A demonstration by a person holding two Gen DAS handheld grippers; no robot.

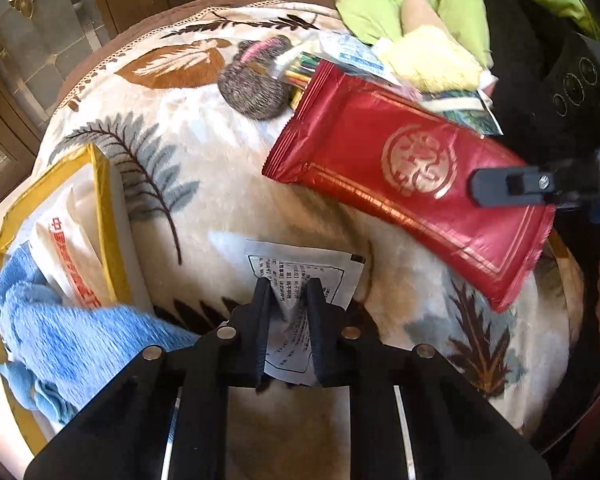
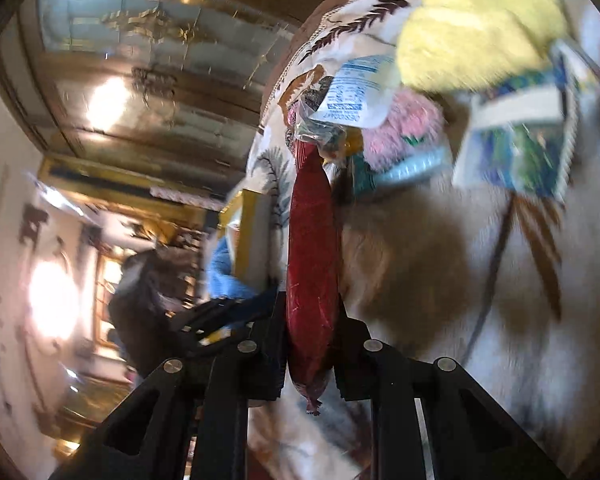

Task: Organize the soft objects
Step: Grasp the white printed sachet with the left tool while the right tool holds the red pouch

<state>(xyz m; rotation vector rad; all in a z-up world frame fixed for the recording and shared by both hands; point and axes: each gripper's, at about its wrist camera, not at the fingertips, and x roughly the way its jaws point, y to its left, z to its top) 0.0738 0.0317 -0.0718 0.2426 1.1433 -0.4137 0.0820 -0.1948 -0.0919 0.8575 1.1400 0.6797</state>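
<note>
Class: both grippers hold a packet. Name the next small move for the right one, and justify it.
Probably carry the red packet left toward the yellow box: the right gripper is shut on it, lifted, and the box already holds a blue cloth and a packet.

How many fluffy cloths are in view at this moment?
2. A blue cloth is draped over the yellow-rimmed box at the left; a yellow cloth lies at the far side beside the green bedding. More may be hidden under the clutter.
</note>
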